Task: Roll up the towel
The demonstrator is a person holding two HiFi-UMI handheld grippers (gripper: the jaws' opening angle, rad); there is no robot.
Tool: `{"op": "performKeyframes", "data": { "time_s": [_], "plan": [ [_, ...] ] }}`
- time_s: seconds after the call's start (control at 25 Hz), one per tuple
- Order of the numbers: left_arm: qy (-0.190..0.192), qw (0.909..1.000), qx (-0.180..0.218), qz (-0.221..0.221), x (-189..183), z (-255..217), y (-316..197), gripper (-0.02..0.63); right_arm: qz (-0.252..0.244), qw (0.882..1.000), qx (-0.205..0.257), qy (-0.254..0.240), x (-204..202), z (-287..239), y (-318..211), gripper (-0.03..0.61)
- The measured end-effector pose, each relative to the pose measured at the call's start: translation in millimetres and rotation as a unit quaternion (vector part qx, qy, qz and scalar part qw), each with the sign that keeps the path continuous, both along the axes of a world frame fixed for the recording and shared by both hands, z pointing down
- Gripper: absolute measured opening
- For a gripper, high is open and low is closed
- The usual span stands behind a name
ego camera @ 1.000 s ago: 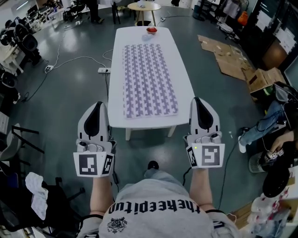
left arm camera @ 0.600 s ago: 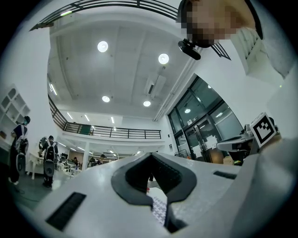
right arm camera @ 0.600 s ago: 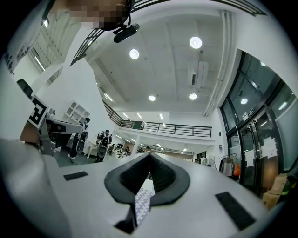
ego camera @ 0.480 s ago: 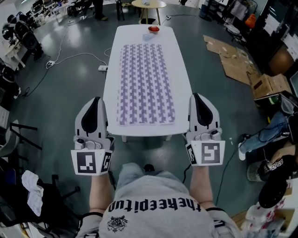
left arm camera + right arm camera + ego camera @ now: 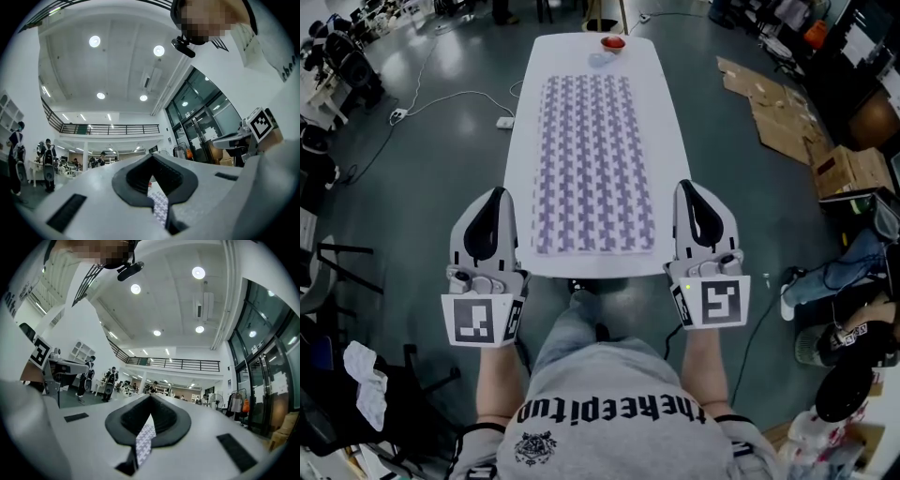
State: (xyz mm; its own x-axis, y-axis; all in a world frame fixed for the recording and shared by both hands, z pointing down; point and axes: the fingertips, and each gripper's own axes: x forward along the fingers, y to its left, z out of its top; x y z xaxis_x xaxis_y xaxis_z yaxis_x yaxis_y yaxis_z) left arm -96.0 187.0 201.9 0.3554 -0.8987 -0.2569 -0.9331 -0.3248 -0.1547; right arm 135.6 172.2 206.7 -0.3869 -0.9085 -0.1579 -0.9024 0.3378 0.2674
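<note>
A purple-and-white patterned towel lies flat along the white table, its near edge close to the table's front edge. My left gripper hovers at the table's near left corner, shut and holding nothing. My right gripper hovers at the near right corner, likewise shut and holding nothing. Both are level with the towel's near end and outside its sides. In the left gripper view a strip of towel shows through the slit between the closed jaws. The right gripper view shows the towel the same way.
A red bowl and a pale small item sit at the table's far end. Flattened cardboard and boxes lie on the floor at right. A power strip with cables lies left. A seated person is at right.
Both grippers and the person have come forward to the table. Its front edge now sits between the two grippers. Both stay shut.
</note>
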Motion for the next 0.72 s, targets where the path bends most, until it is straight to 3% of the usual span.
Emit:
{"op": "performKeyframes", "data": {
  "time_s": [0.24,0.44,0.6,0.72],
  "plan": [
    [-0.015,0.9992,-0.037,0.006,5.3,27.9,-19.8,0.005,-0.010,1.000,-0.028,0.010,-5.1,22.2,-22.0,0.002],
    [-0.046,0.9954,-0.083,0.011,24.5,61.0,3.1,0.005,-0.026,0.997,-0.066,0.044,2.6,51.6,-4.0,0.002],
    [-0.084,0.9890,-0.119,0.026,22.4,108.1,-18.0,0.005,-0.042,0.991,-0.111,0.067,-11.4,99.6,-24.9,0.002],
    [-0.124,0.9792,-0.154,0.045,28.6,145.2,-23.3,0.005,-0.050,0.982,-0.152,0.095,-14.6,136.7,-29.7,0.003]
  ]
}}
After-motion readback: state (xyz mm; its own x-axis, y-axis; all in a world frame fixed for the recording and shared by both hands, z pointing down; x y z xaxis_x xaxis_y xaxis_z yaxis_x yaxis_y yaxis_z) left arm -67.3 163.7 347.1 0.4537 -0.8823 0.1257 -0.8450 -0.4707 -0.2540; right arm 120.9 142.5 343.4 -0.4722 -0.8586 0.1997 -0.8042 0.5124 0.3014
